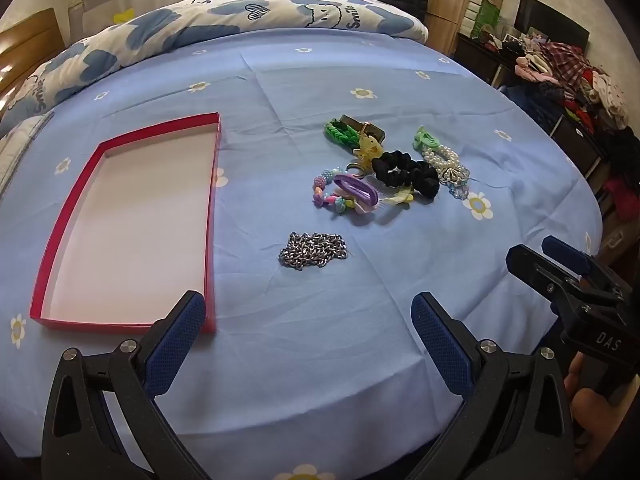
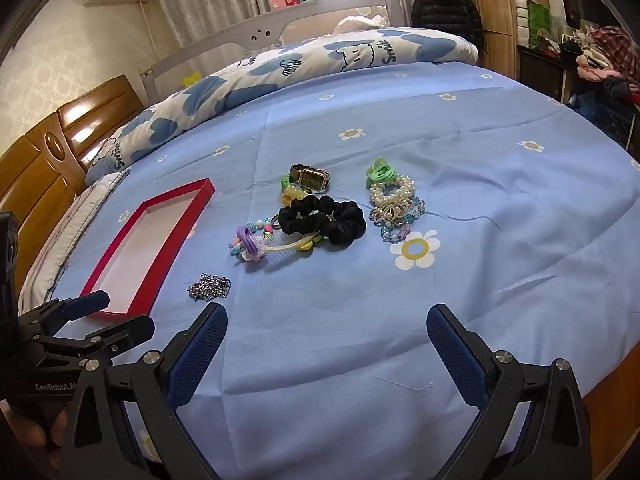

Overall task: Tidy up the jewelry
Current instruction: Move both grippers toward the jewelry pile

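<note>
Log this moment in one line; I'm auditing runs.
phase: start | left gripper: open | right gripper: open | red tray: empty | jewelry pile: on bed

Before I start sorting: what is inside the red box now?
Nothing shows inside the red box: only its bare white floor. In the left wrist view, no part of the floor is covered.

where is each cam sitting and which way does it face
Left wrist: on the left tool, facing across the bed; red box ahead-left, silver chain ahead, right tool and a hand at right edge.
Right wrist: on the right tool, facing across the bed; black scrunchie ahead, left tool at left edge.
Shared: box, chain, scrunchie, blue sheet.
</note>
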